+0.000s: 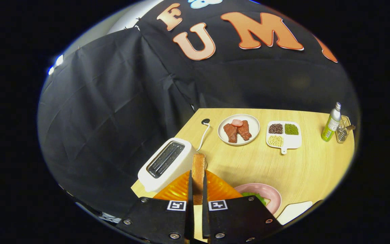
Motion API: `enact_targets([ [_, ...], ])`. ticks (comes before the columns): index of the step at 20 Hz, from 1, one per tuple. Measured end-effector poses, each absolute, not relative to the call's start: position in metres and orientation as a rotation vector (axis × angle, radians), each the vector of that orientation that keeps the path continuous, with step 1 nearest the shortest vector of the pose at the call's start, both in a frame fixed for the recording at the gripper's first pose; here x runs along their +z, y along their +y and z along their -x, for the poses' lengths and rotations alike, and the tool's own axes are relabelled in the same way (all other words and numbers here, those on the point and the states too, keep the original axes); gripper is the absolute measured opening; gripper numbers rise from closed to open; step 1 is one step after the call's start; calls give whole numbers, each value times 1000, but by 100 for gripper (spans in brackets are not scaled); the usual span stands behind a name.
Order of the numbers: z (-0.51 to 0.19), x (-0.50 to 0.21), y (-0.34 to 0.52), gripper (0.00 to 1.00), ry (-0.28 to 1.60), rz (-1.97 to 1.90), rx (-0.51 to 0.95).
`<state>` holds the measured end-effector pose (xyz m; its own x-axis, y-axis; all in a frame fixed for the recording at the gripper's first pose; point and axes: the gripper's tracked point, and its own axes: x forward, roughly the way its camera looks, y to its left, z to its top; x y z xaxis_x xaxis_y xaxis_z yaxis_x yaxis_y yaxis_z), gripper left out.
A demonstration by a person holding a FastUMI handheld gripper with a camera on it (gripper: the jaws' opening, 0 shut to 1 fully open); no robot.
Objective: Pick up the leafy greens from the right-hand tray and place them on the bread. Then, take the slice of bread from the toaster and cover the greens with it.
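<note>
While clamped on the bread slice (198,169), claw (197,183) apparently above the orange plate (178,188), beside the toaster (166,162).

Gripper (197,189) clamps bread slice (198,169) upright between its fingers, above a ridged plate (220,189). Toaster (166,162) just left, bowl (269,193) with greens (256,196) right. Beyond on tabletop (303,166): meat plate (239,129), divided tray (284,135), then bottle (331,123) far right.
</note>
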<state>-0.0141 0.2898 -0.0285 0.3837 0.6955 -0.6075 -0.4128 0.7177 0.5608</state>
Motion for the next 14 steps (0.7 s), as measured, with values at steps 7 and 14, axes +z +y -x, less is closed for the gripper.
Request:
enact_targets([
  [7,32,-73,256,10,953,-323,700],
  [14,52,-105,231,9,995,-367,691],
])
